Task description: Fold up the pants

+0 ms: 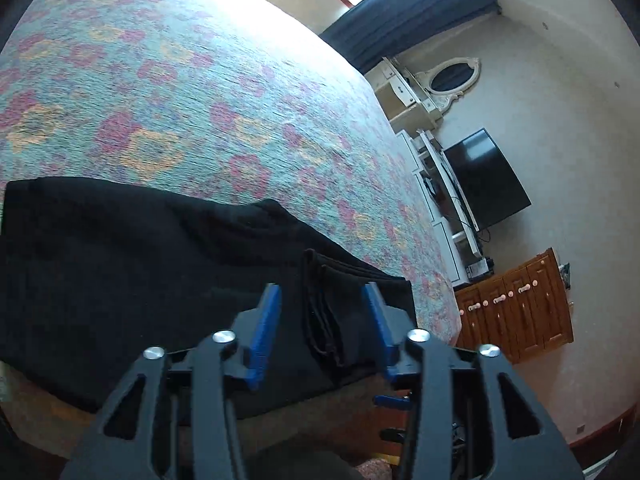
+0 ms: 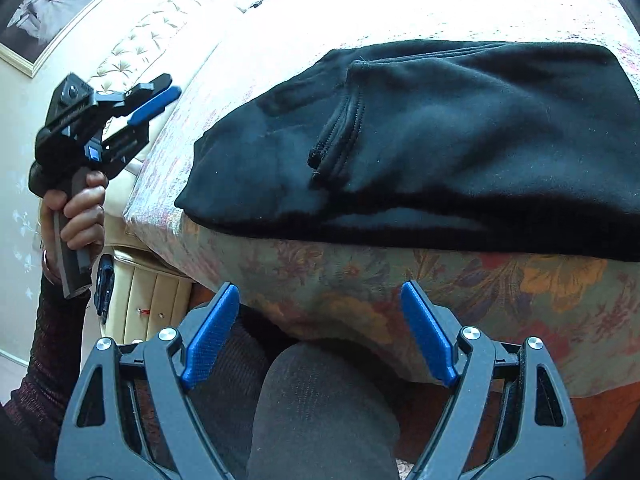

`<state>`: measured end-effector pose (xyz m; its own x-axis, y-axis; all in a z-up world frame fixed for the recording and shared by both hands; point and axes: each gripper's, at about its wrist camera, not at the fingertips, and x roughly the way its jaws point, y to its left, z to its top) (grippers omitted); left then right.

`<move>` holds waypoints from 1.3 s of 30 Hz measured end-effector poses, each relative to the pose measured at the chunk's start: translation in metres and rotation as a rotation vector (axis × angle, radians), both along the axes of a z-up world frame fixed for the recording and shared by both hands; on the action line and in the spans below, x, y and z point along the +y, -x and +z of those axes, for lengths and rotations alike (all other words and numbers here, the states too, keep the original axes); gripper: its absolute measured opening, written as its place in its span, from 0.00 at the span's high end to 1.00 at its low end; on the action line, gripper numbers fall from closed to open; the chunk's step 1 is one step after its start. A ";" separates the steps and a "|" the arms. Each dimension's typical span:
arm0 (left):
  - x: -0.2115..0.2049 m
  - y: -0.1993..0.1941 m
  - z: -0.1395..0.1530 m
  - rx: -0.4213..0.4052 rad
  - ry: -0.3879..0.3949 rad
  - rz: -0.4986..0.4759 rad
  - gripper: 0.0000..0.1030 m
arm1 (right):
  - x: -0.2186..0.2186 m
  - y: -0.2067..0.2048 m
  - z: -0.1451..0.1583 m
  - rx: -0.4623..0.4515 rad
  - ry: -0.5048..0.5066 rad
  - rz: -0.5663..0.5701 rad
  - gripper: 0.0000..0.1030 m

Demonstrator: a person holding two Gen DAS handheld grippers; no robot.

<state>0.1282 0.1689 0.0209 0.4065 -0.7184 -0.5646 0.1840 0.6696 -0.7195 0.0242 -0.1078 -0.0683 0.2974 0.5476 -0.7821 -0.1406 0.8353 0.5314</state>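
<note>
While both the left gripper [image 1: 322, 312] and right gripper [image 2: 320, 328] hang spread and empty, the pants [image 2: 440, 152] lie folded at the bed [image 1: 200, 80] edge, apparently needing just a tidy.

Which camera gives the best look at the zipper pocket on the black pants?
The right wrist view: the zipper pocket faces it, lit, on the black pants. The left wrist view shows only dark folds.

Both tongs gape empty: left tongs [image 2: 158, 98] raised, right tongs [image 2: 320, 332] tilted down.
</note>
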 end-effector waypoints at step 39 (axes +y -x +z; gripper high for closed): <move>0.083 -0.026 -0.014 0.071 0.116 0.057 0.84 | 0.009 -0.007 -0.027 0.098 -0.061 0.007 0.20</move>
<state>0.1541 0.2516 0.0071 0.4102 -0.7575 -0.5079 0.0938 0.5890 -0.8027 0.0313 -0.0985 -0.0953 0.2173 0.5973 -0.7720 -0.0915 0.7999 0.5931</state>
